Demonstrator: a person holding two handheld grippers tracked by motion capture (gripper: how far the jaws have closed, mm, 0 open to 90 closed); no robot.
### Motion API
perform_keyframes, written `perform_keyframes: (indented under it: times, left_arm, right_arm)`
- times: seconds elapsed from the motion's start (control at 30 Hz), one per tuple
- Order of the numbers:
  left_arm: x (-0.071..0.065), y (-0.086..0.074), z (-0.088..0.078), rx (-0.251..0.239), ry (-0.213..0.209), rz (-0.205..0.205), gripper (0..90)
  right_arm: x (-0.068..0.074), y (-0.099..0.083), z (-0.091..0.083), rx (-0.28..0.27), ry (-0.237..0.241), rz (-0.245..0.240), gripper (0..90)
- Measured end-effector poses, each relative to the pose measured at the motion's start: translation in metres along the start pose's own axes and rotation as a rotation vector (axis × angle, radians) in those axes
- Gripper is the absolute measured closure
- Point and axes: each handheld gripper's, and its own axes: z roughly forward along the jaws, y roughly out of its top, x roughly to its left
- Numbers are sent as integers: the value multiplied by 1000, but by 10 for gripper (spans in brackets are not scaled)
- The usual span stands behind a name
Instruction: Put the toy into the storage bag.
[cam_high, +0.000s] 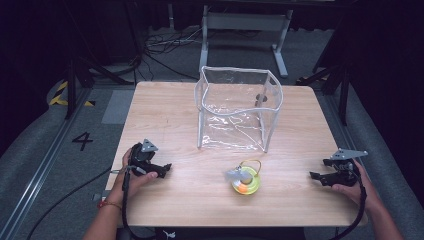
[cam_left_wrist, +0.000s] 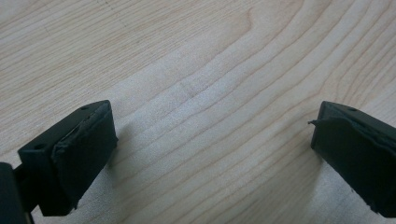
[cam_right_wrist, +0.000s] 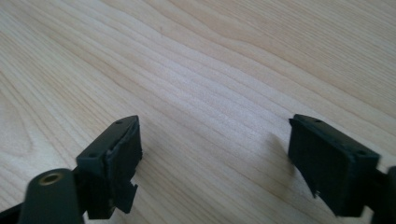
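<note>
A clear plastic bag (cam_high: 239, 109) with white edging stands upright and open-topped at the middle back of the wooden table (cam_high: 165, 115). In front of it lies a small yellow-green round toy (cam_high: 245, 181) with a thin yellow loop and a grey part on top. My left gripper (cam_high: 167, 169) rests low over the table at the front left, jaws pointing right toward the toy, open with bare wood between them (cam_left_wrist: 210, 154). My right gripper (cam_high: 316, 177) sits at the front right, jaws pointing left, open over bare wood (cam_right_wrist: 215, 154).
The table's front edge runs just below both hands. Cables trail from each gripper off the front. Beyond the table are a grey floor, a metal frame (cam_high: 245, 25) and loose cables.
</note>
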Motion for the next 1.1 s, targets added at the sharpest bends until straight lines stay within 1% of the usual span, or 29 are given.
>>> perform_keyframes:
  times: [0.03, 0.07, 0.13, 0.2, 0.23, 0.3, 0.37, 0.43, 0.57, 0.6, 0.63, 0.73, 0.83, 0.87, 0.9, 0.93, 1.0, 1.03, 1.1]
  left_arm:
    - [0, 0, 0, 0, 0, 0, 5]
    - [0, 0, 0, 0, 0, -1, 5]
    - [0, 0, 0, 0, 0, 0, 5]
    - [0, 0, 0, 0, 0, 0, 5]
    - [0, 0, 0, 0, 0, -1, 5]
    - [0, 0, 0, 0, 0, -1, 5]
    - [0, 0, 0, 0, 0, 0, 5]
    - [0, 0, 0, 0, 0, 0, 5]
    - [0, 0, 0, 0, 0, 0, 5]
    - [0, 0, 0, 0, 0, 0, 5]
    - [0, 0, 0, 0, 0, 0, 5]
    - [0, 0, 0, 0, 0, 0, 5]
    - [0, 0, 0, 0, 0, -1, 5]
    - [0, 0, 0, 0, 0, -1, 5]
    - [0, 0, 0, 0, 0, -1, 5]
    - [0, 0, 0, 0, 0, 0, 5]
    - [0, 0, 0, 0, 0, 0, 5]
    - [0, 0, 0, 0, 0, 0, 5]
    - [0, 0, 0, 0, 0, 0, 5]
  right_arm:
    - [0, 2, -2, -9, 26, -2, 182]
    - [1, 4, -3, -17, 40, -7, 184]
    - [4, 7, -6, -18, 29, -30, 171]
    - [8, 11, -7, -13, 44, -54, 184]
    - [9, 13, -8, -1, 41, -68, 194]
    - [13, 16, -9, 34, 52, -87, 200]
    - [16, 21, -11, 47, 67, -99, 214]
    - [20, 27, -13, 63, 79, -126, 217]
    - [29, 38, -18, 70, 106, -169, 216]
    - [29, 38, -18, 70, 106, -169, 216]
    - [33, 44, -21, 79, 110, -182, 204]
    - [40, 53, -25, 87, 130, -211, 200]
    - [48, 64, -30, 89, 139, -248, 200]
    - [48, 64, -30, 89, 139, -248, 200]
    - [53, 70, -32, 92, 145, -269, 201]
    - [55, 72, -33, 94, 149, -275, 201]
    - [57, 76, -34, 92, 153, -284, 203]
    - [60, 81, -34, 101, 148, -296, 204]
    - [64, 85, -34, 107, 156, -316, 210]
